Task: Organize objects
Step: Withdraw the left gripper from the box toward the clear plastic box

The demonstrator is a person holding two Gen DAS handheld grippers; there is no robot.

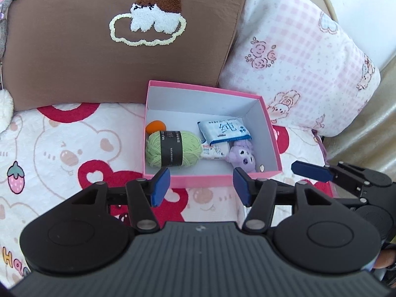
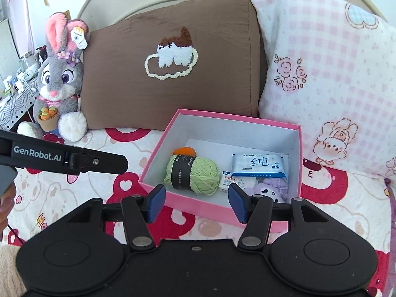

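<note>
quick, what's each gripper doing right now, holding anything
left gripper: open, nothing between its fingers, above the near edge of the pink box.
right gripper: open, holding nothing, also at the box's near edge.

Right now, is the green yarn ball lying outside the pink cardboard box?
No, the green yarn ball lies inside the pink cardboard box, beside a small orange ball.

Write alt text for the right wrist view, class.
An open pink box on a bed holds green yarn, wipes packets, an orange ball and a purple toy. The right gripper hovers open, empty.
</note>
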